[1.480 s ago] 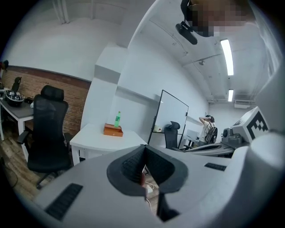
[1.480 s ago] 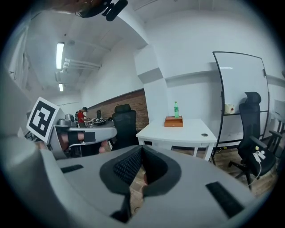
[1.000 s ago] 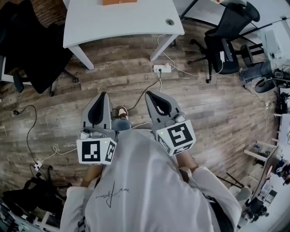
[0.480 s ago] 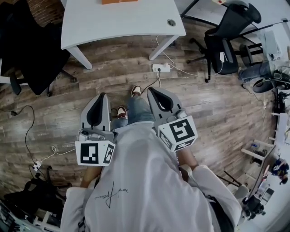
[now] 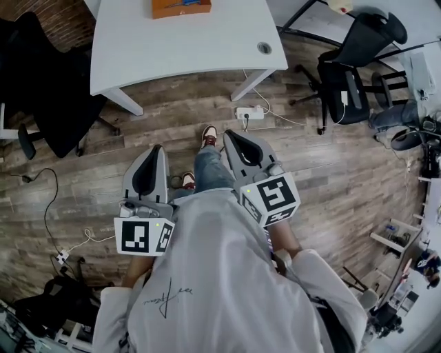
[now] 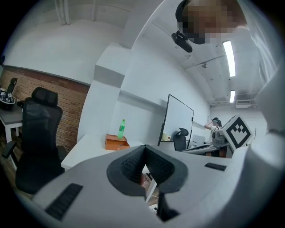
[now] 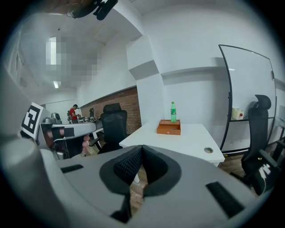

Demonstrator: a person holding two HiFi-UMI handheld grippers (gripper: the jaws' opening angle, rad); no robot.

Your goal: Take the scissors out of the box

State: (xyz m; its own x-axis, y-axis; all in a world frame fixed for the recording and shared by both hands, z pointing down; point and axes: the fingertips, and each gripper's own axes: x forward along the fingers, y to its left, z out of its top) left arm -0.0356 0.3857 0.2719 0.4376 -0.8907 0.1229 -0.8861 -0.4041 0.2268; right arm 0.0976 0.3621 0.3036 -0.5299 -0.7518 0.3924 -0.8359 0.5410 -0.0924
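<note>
Well ahead of the left tool (image 5: 155,147) and right tool (image 5: 231,135), both closed tight on nothing, the orange box (image 5: 181,7) sits on the counter (image 5: 186,48); scissors unseen. Arriving with jaws closed could shove it off.

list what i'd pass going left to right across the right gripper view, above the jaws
person in a red top → black office chair → orange box → cable hole in the white table → second black chair; the green bottle lines up with the box, so it is left out
</note>
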